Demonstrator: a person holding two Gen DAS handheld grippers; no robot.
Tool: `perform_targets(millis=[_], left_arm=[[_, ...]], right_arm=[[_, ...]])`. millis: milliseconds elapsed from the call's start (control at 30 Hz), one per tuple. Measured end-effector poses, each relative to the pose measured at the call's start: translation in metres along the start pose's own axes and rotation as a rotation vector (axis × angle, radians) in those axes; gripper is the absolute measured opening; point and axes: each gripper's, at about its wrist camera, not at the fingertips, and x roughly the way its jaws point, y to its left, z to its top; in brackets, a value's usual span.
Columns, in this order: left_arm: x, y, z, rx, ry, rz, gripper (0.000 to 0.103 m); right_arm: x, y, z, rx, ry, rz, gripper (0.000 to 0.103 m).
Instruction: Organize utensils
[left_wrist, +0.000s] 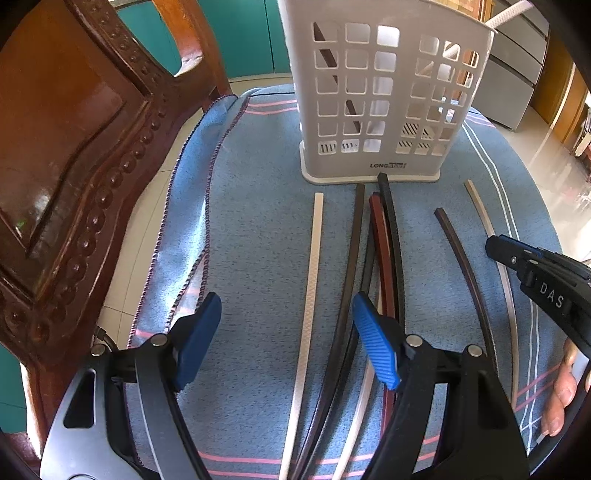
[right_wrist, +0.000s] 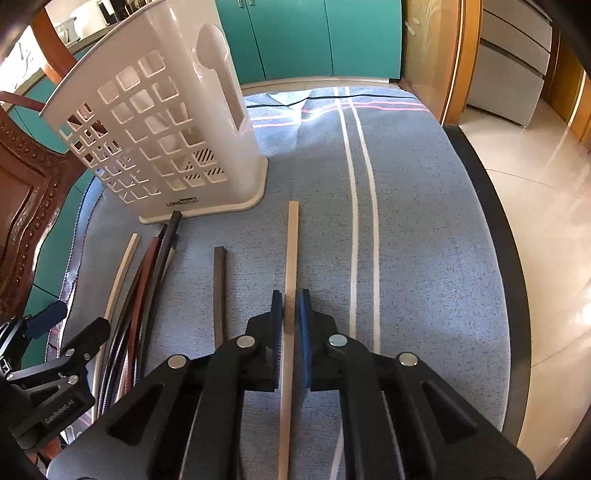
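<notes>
Beige chopstick (right_wrist: 290, 280) lies clamped between right gripper (right_wrist: 291, 314) pads.

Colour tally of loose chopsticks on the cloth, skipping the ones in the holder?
Pale chopsticks: 3, one gripped by the right gripper
Red-brown chopstick: 1
Dark chopsticks: 3 visible; the pile overlaps, maybe more
Total: 7 at least
</notes>
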Motion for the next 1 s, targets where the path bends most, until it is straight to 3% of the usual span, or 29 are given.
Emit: perform_targets(millis=[100, 267, 1000], left_arm=[[0.003, -0.003, -0.002, 0.007, 0.005, 0.001, 0.074], [0.009, -0.005, -0.004, 0.011, 0.017, 0.002, 0.074], [0.021, 0.016, -0.002, -0.033, 0.035, -0.027, 0.074]], right_arm=[[0.000, 0.000, 0.000, -0.002, 0.001, 0.005, 0.013], [0.000, 0.002, 0.000, -0.015, 0.002, 0.018, 0.025], [-0.001, 0.010, -0.004, -0.041, -0.003, 0.013, 0.035]])
